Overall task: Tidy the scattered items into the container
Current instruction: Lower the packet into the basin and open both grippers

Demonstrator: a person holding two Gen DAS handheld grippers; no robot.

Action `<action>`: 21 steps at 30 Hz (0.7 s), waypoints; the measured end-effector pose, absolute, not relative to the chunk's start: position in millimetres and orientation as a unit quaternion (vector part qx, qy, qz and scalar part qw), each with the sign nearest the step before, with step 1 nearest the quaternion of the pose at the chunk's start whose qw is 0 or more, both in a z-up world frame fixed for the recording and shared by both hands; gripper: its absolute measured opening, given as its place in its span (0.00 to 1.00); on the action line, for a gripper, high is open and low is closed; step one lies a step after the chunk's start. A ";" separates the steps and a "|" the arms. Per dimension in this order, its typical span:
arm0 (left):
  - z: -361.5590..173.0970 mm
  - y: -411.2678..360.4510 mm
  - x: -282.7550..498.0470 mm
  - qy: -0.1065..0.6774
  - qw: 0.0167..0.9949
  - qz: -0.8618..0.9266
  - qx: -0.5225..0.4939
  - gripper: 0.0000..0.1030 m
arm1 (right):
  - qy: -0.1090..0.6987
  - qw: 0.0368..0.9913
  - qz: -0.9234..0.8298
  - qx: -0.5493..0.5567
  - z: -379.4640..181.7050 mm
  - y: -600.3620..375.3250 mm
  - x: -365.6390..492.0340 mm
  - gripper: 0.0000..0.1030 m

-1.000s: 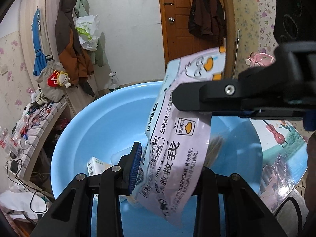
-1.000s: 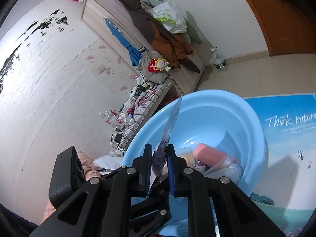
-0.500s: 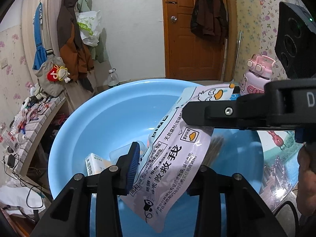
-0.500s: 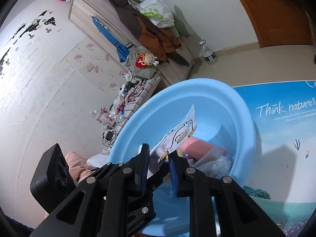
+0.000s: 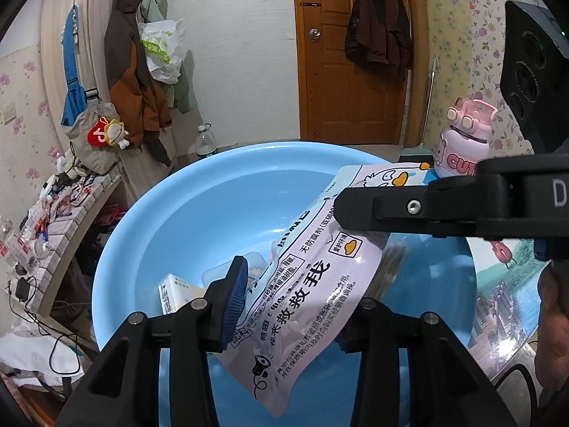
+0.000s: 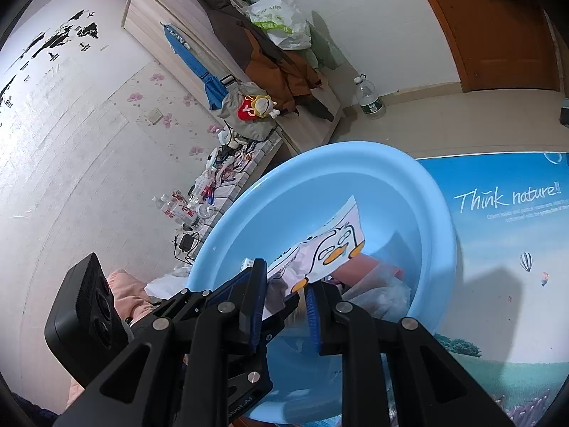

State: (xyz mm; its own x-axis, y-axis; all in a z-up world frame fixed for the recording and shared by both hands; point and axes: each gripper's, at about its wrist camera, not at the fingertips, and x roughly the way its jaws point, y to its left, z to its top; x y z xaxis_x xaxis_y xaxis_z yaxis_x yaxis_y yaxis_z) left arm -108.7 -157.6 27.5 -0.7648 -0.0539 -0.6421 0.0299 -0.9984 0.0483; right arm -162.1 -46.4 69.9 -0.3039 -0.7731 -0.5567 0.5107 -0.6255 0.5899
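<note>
Left gripper (image 5: 288, 299): jaws opening, lilac plastic snack pouch with duck print (image 5: 313, 284) between them; left pad looks just clear of pouch, right pad hidden behind it. Right gripper (image 6: 284, 295): jaws narrow, upper end of same pouch (image 6: 320, 245) between them; firm clamp not discernible. Pouch hangs tilted over round light-blue plastic basin (image 5: 149, 235), lower end inside. In basin: small white carton (image 5: 174, 291), pink item (image 6: 359, 267), crinkled clear bag (image 6: 384, 291). Basin on worktop with blue nature-print cover (image 6: 498, 249). Pink cartoon bottle (image 5: 462, 142) far right.

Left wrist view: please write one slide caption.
Snack packet between both claws, the left claw opening, over the blue basin.
</note>
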 end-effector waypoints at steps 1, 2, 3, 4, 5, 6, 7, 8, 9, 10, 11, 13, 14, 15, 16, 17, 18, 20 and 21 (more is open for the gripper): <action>27.7 -157.5 -108.9 -0.017 0.023 -0.939 0.342 0.42 | -0.152 0.403 -0.794 0.430 70.2 -46.0 -161.7 0.20; 28.0 -157.7 -109.6 -0.016 0.025 -0.939 0.342 0.45 | -0.150 0.400 -0.796 0.429 70.6 -45.7 -161.5 0.23; 28.1 -158.2 -110.2 -0.016 0.026 -0.939 0.342 0.47 | -0.148 0.397 -0.798 0.428 71.9 -45.4 -160.2 0.24; 28.7 -158.1 -109.9 -0.016 0.026 -0.940 0.341 0.49 | -0.142 0.391 -0.802 0.428 72.9 -45.1 -158.6 0.27; 29.3 -158.5 -110.7 -0.017 0.027 -0.940 0.340 0.49 | -0.134 0.384 -0.807 0.428 73.5 -44.5 -158.0 0.30; 29.7 -158.2 -110.7 -0.018 0.027 -0.940 0.340 0.50 | -0.132 0.381 -0.809 0.427 73.6 -43.6 -157.9 0.30; 29.9 -158.1 -111.0 -0.018 0.027 -0.940 0.340 0.51 | -0.134 0.382 -0.809 0.426 74.0 -43.3 -156.9 0.30; 30.0 -158.3 -110.7 -0.017 0.028 -0.941 0.338 0.53 | -0.137 0.382 -0.808 0.427 73.7 -42.3 -157.3 0.30; 30.2 -158.3 -110.6 -0.019 0.030 -0.941 0.337 0.55 | -0.139 0.382 -0.808 0.427 73.9 -41.2 -157.2 0.30; 30.9 -158.9 -110.4 -0.020 0.032 -0.941 0.336 0.56 | -0.139 0.381 -0.809 0.426 74.3 -40.4 -157.0 0.30; 32.0 -158.5 -109.2 -0.020 0.033 -0.942 0.334 0.58 | -0.139 0.381 -0.810 0.424 74.7 -38.6 -156.3 0.30; 33.3 -159.0 -109.1 -0.019 0.033 -0.942 0.334 0.59 | -0.140 0.383 -0.810 0.421 76.4 -36.5 -154.6 0.30; 34.2 -158.3 -109.0 -0.021 0.034 -0.942 0.335 0.59 | -0.141 0.384 -0.810 0.420 77.0 -35.7 -153.7 0.30; 34.2 -158.4 -108.9 -0.020 0.034 -0.941 0.335 0.59 | -0.141 0.385 -0.810 0.420 77.2 -35.0 -152.7 0.30; 33.7 -159.3 -109.4 -0.019 0.034 -0.941 0.335 0.59 | -0.141 0.385 -0.810 0.420 77.2 -34.0 -151.9 0.30; 33.7 -158.6 -108.9 -0.019 0.035 -0.941 0.335 0.60 | -0.141 0.384 -0.810 0.420 77.4 -32.8 -151.6 0.30; 34.3 -158.5 -108.8 -0.019 0.036 -0.941 0.335 0.60 | -0.142 0.384 -0.810 0.420 77.5 -32.4 -151.7 0.30; 34.0 -159.0 -109.4 -0.020 0.041 -0.941 0.335 0.64 | -0.144 0.384 -0.810 0.420 78.1 -31.3 -150.4 0.30; 34.3 -159.5 -109.5 -0.020 0.044 -0.941 0.334 0.64 | -0.145 0.383 -0.810 0.420 78.3 -30.1 -150.3 0.30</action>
